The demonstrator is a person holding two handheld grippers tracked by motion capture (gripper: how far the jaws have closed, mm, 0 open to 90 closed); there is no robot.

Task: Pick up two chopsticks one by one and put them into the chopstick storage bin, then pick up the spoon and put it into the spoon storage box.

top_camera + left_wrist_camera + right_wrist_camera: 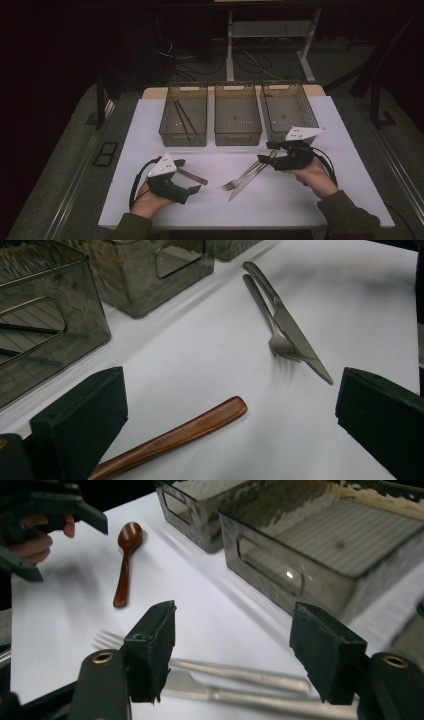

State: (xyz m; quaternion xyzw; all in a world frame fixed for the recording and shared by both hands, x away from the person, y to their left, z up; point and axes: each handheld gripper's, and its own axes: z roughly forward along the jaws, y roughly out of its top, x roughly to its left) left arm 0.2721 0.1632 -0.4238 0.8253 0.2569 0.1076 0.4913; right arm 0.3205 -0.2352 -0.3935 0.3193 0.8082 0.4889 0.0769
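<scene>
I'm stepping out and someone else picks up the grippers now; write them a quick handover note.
Left gripper: open, holding nothing, wooden spoon lying between its jaws.
Right gripper: open, holding nothing, over the handles of the metal fork and metal knife, which lie side by side.
Done: dark chopsticks in the left smoky plastic bin.
Left: spoon, fork, knife; the middle bin and right bin look empty.

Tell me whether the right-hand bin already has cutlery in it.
No. In the high view the right bin shows a bare ribbed floor, while the fork and knife lie on the table.

Fork [239,179] beside knife [246,184] on table [150,120], right of spoon [192,176].
</scene>
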